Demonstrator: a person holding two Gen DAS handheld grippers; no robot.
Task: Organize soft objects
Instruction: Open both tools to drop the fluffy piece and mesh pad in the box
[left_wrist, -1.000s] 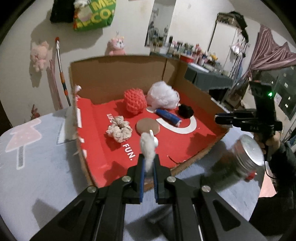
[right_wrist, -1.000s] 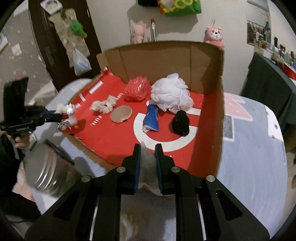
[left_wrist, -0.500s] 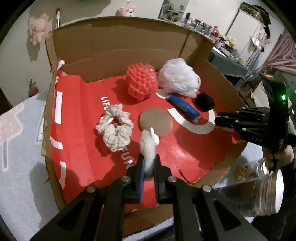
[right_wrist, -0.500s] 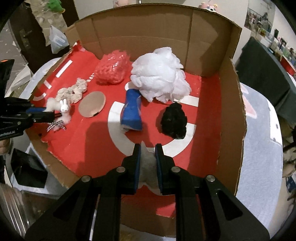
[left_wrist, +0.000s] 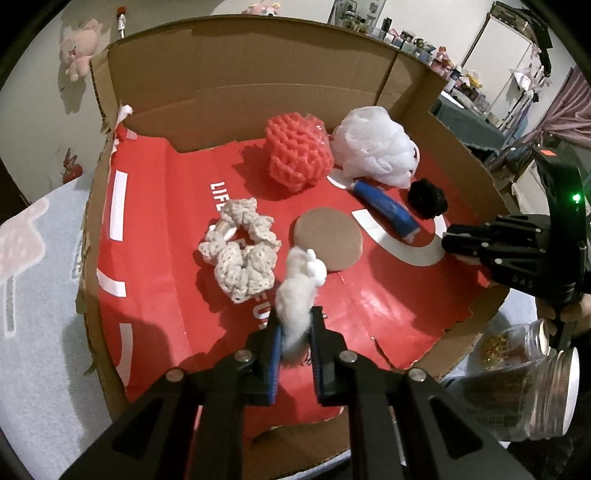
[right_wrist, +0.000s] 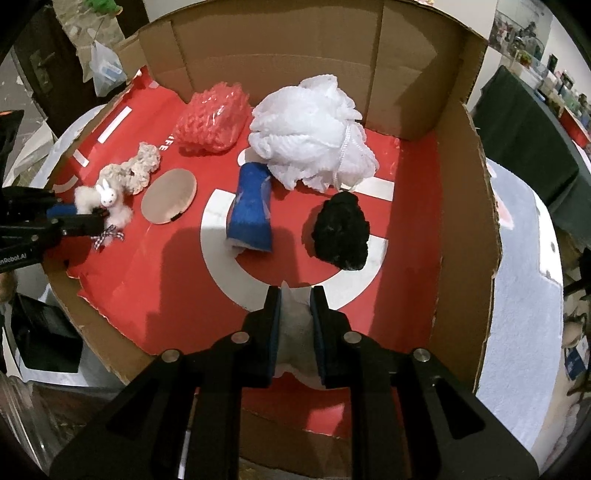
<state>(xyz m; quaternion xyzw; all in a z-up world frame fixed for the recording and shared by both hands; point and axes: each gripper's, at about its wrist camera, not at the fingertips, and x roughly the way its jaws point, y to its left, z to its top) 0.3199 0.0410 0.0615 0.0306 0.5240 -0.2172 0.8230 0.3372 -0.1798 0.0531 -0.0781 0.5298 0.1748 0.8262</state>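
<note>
- Left tool (left_wrist: 293, 334): pads pressed on a small white plush rabbit (left_wrist: 299, 291); its jaws have just been easing apart slightly, and the rabbit remains between them. It sits low over the box floor near the front edge.
- Right tool (right_wrist: 295, 314): closed narrowly on a pale, soft white item (right_wrist: 295, 332); what it is cannot be told. It sits at 6 o'clock in its own view, over the white ring printed on the floor.
- Cardboard box (left_wrist: 240, 77): tall walls at the back and on the right side; the front edge is low and torn. Red printed liner (right_wrist: 147, 288) covers the floor.
- Contents, left wrist view: cream scrunchie (left_wrist: 242, 251) just beside the rabbit at 10 o'clock; brown round pad (left_wrist: 328, 240) just beside it at 1 o'clock; red knitted ball (left_wrist: 299, 155) and white mesh sponge (left_wrist: 373, 147) against the back wall; blue roll (left_wrist: 384, 206) and black fuzzy ball (left_wrist: 428, 197) near the right wall.
- Open room: bare liner lies at the front left corner and along the front between the two tools. The back half is crowded.
- Outside the box: pale patterned surface (left_wrist: 40, 295) at 9 o'clock; glass jars (left_wrist: 532, 391) at 4 o'clock, close to the front right corner.
</note>
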